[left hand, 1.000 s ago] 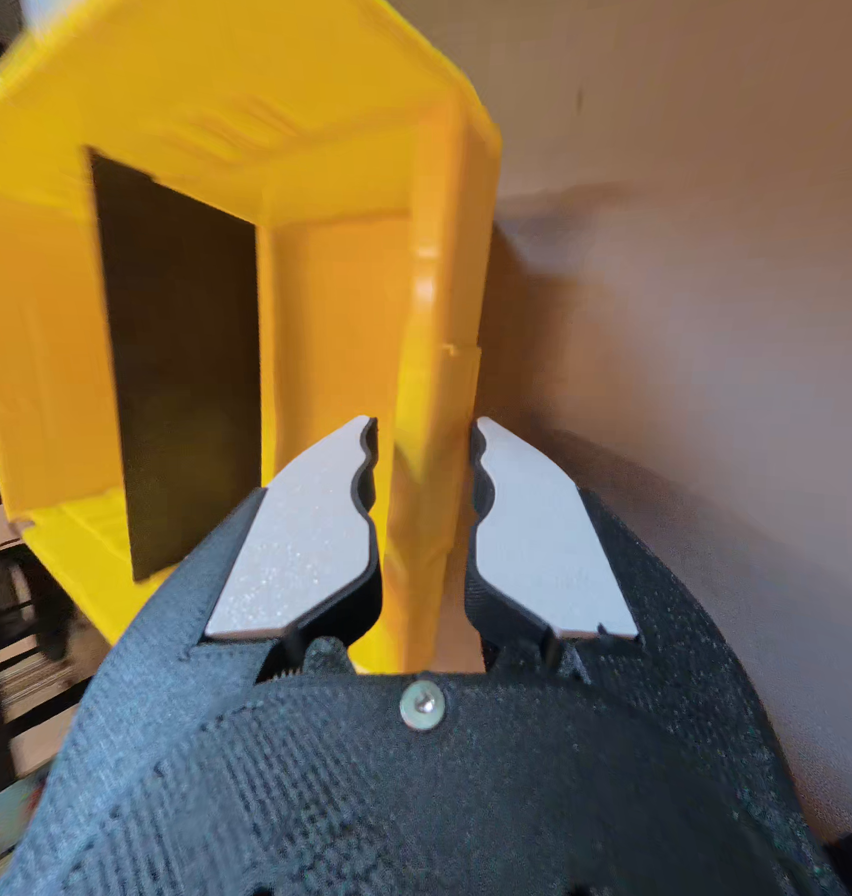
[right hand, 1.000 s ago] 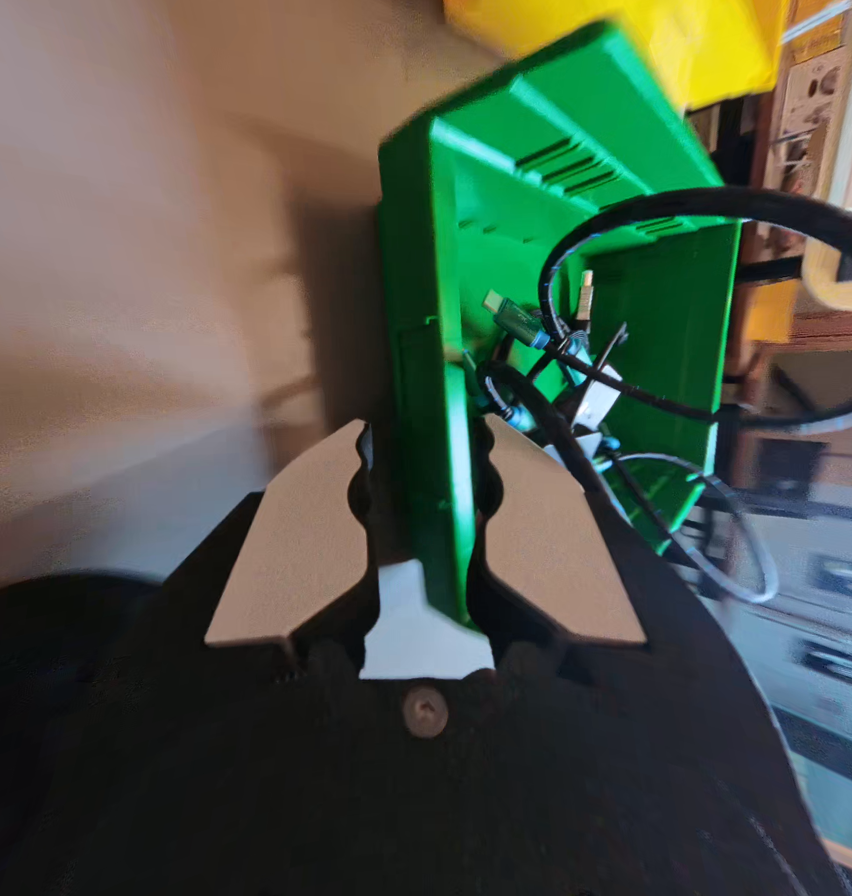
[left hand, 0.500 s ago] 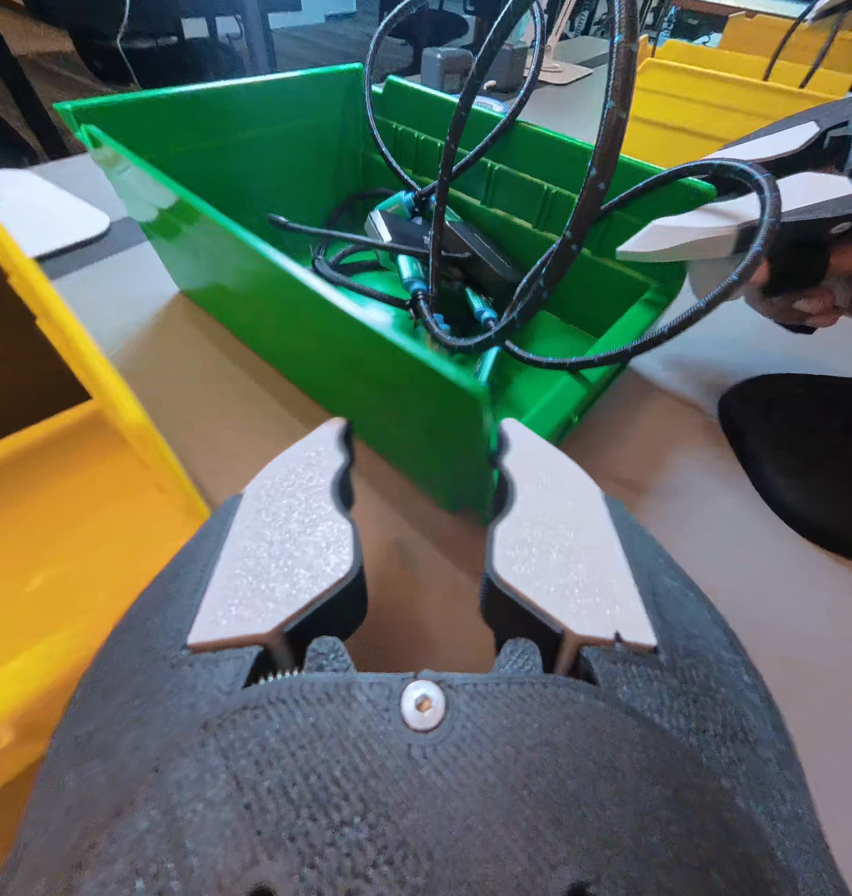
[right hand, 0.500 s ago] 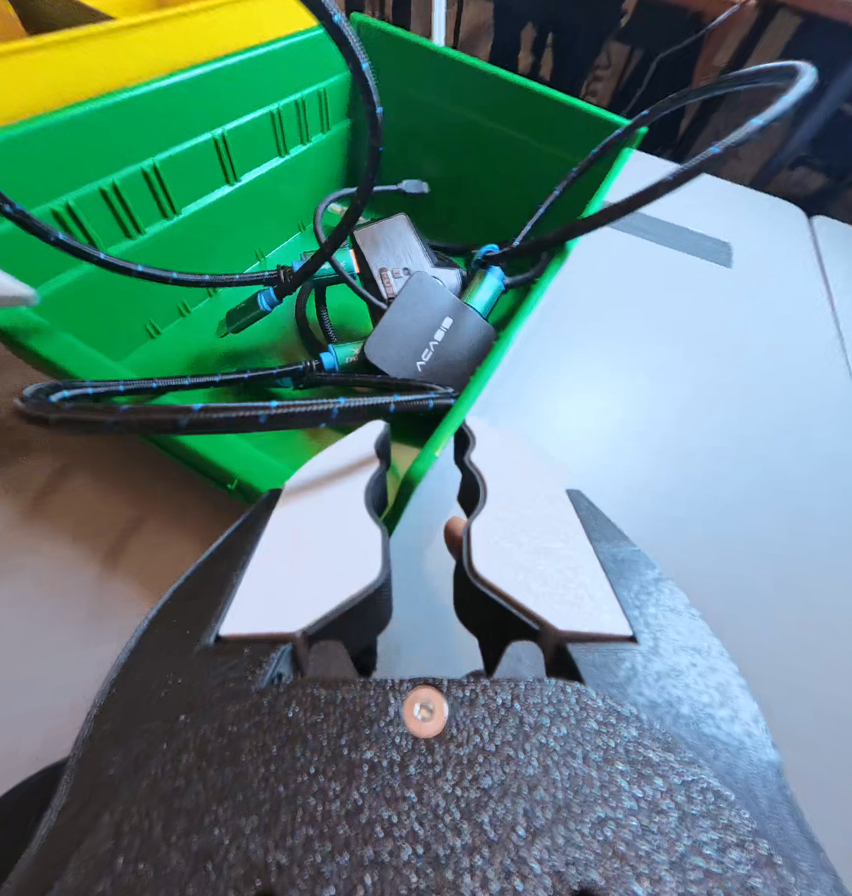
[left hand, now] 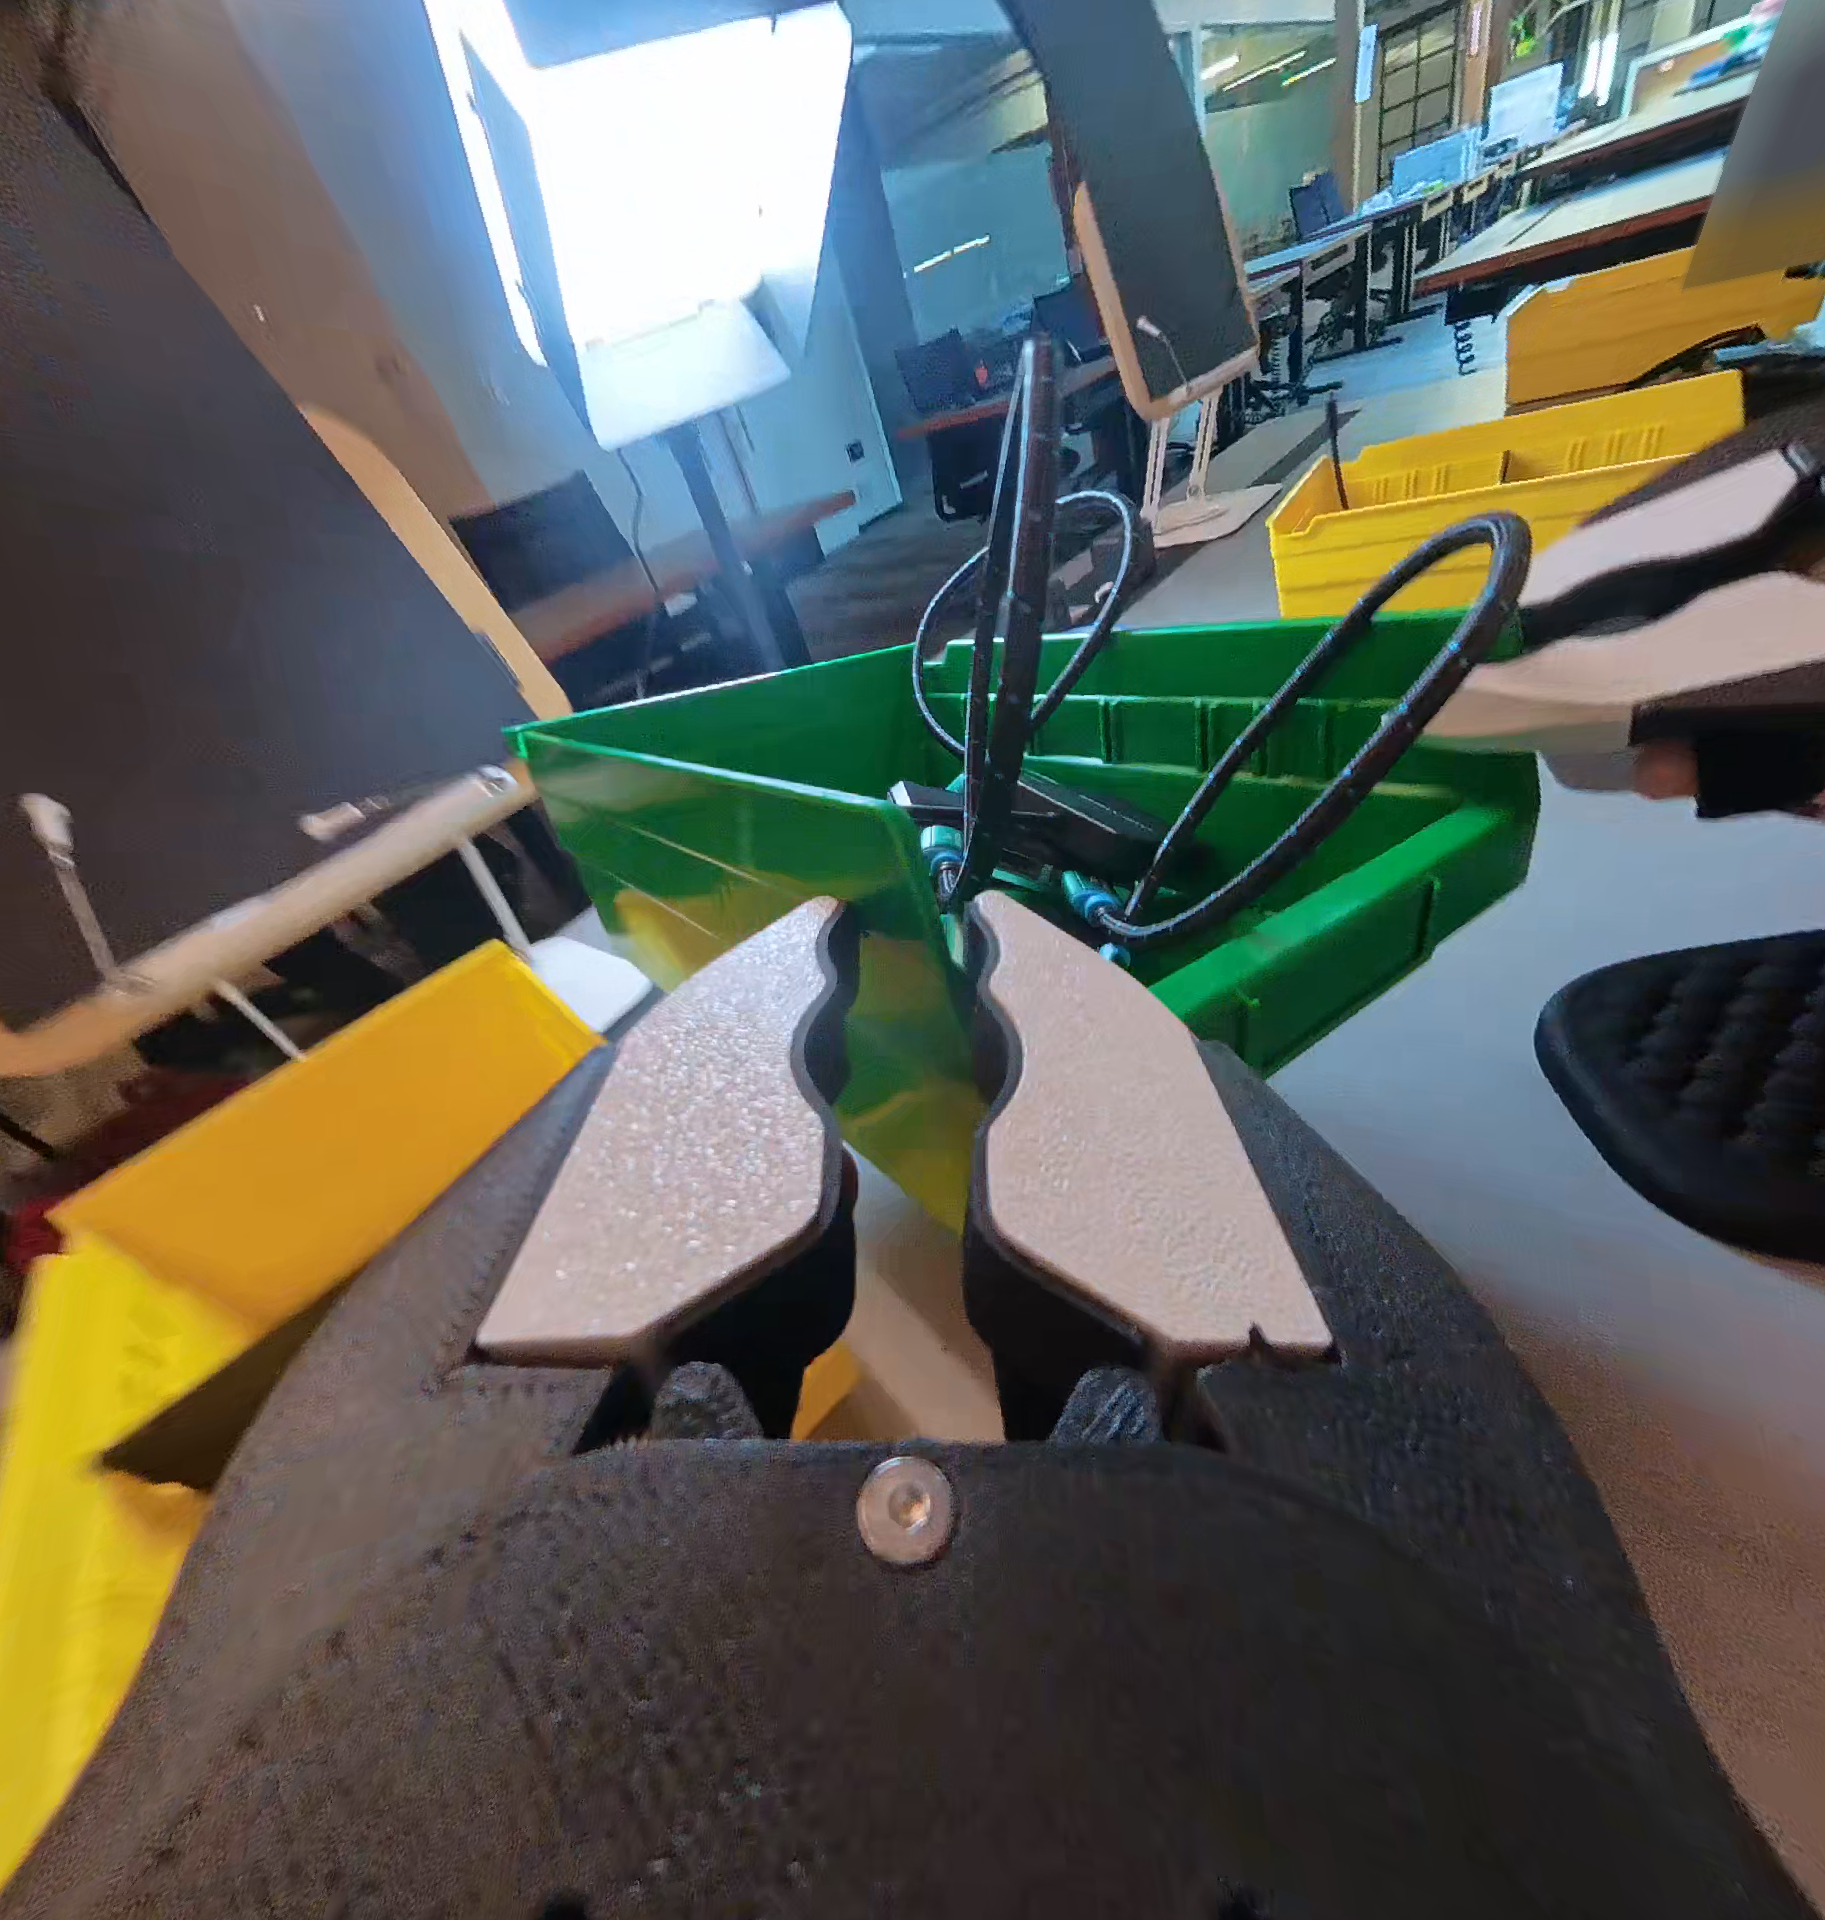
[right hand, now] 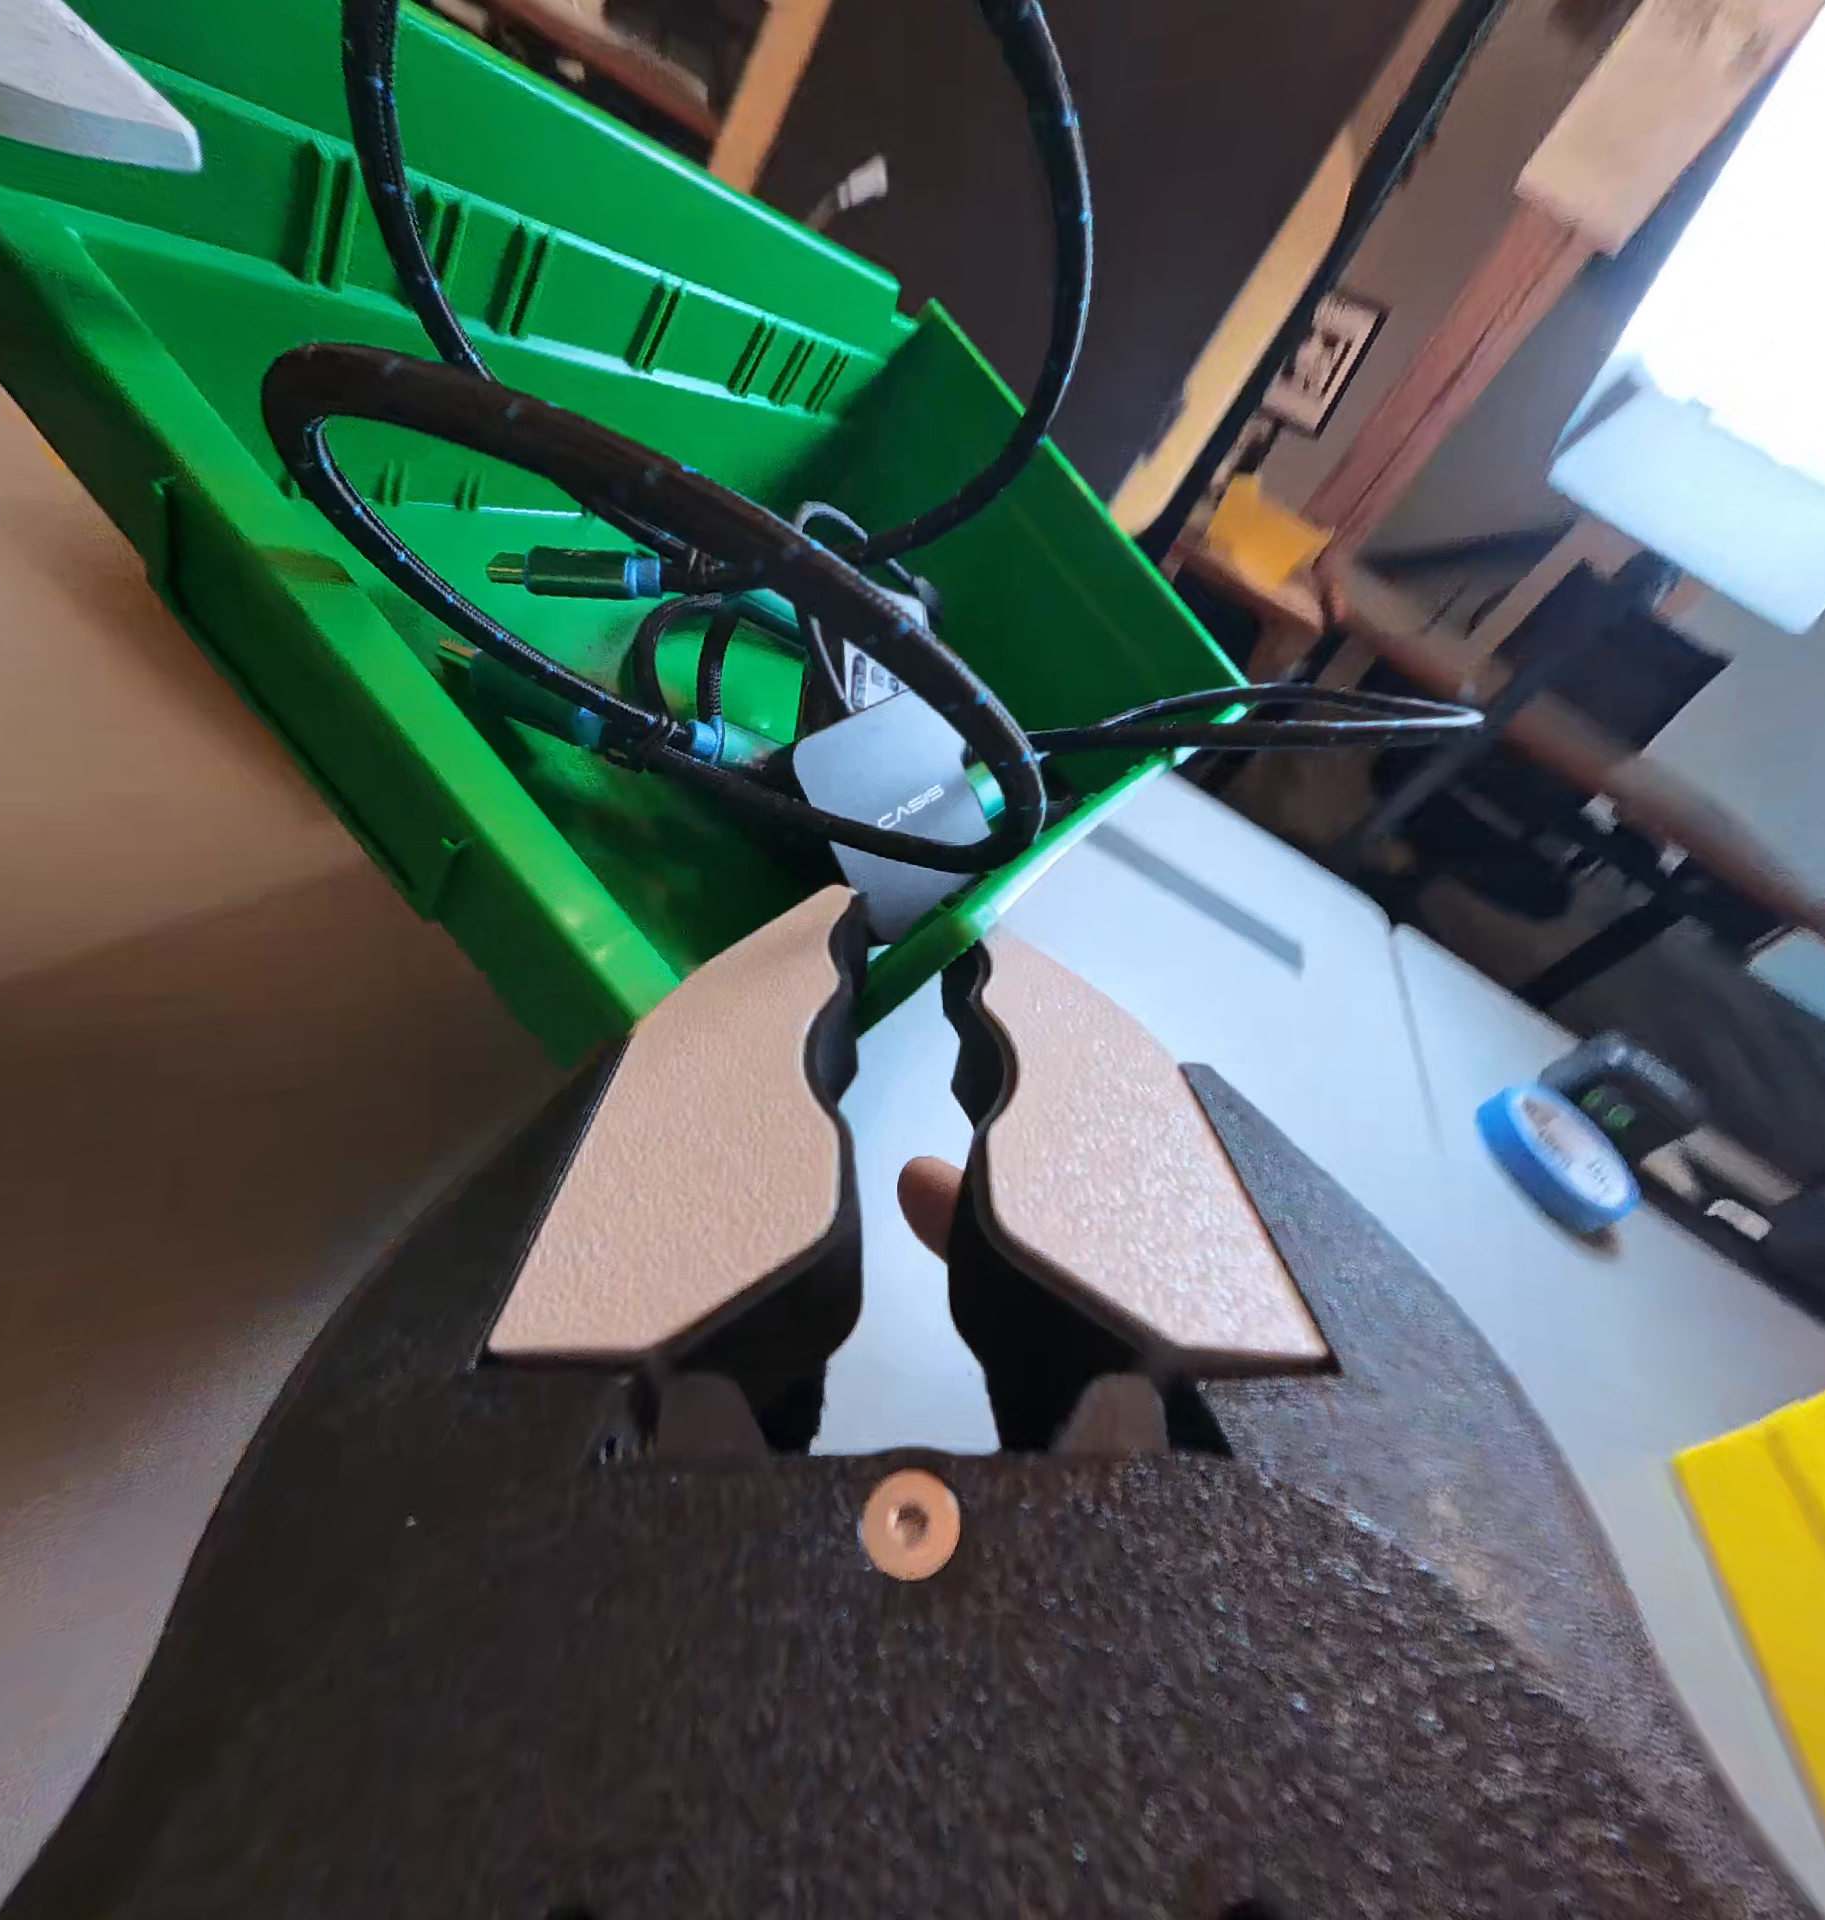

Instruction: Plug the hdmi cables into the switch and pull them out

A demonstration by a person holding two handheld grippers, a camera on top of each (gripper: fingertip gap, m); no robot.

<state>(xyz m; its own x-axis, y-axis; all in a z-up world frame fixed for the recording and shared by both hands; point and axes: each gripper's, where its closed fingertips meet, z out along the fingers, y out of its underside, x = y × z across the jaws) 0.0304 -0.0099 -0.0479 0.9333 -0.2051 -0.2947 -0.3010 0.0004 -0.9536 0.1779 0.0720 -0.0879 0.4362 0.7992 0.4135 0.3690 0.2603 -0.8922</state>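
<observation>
Left wrist view: bin (left hand: 742, 831) wall is clamped by both grippers (left hand: 903, 925) (right hand: 913, 925); tilted, cables (right hand: 679, 509) and switch (right hand: 887, 810) could be spilled.

Looping black cables (right hand: 617, 488) arch over the green bin (left hand: 742, 790) and crowd the way down to the grey switch (right hand: 897, 821) lying among them. The bin's thin walls fill the gaps of both the left gripper (left hand: 908, 925) and the right gripper (right hand: 908, 935). Yellow bins (left hand: 295, 1122) close the left side; the table (right hand: 1230, 1049) right of the green bin lies bare.
</observation>
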